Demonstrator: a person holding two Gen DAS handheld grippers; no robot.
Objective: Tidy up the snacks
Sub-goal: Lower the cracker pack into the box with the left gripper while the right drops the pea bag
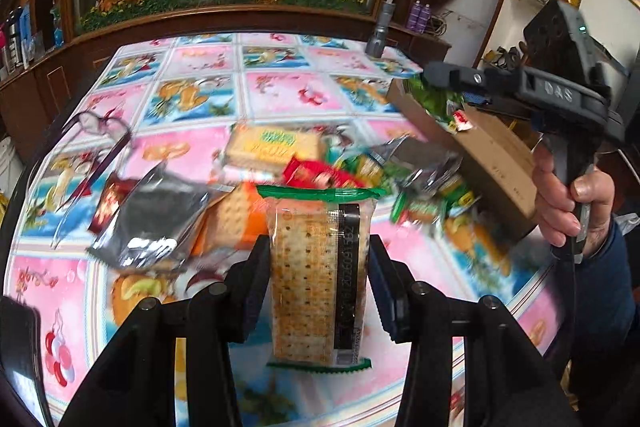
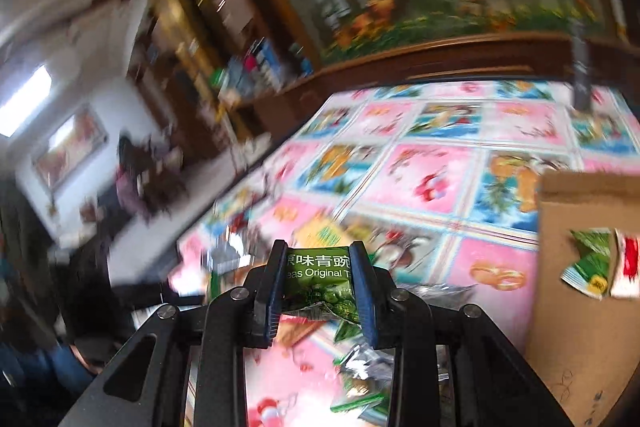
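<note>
My left gripper (image 1: 318,251) is shut on a clear green-trimmed cracker pack (image 1: 316,279), held upright above the table. A heap of snack packets (image 1: 304,171) lies beyond it. My right gripper (image 2: 318,259) is shut on a green pea snack packet (image 2: 320,279); in the left wrist view the right gripper (image 1: 444,77) holds the green packet (image 1: 434,99) over a brown cardboard box (image 1: 488,151). The box (image 2: 580,267) stands at the right in the right wrist view, with a green packet (image 2: 590,261) and a red-white packet (image 2: 628,265) inside.
A pink and blue patterned tablecloth (image 1: 280,87) covers the table. Glasses (image 1: 100,131) lie at the left. A silver foil bag (image 1: 148,211) lies beside the heap. A grey metal post (image 1: 378,39) stands at the far edge before a wooden cabinet (image 1: 224,11).
</note>
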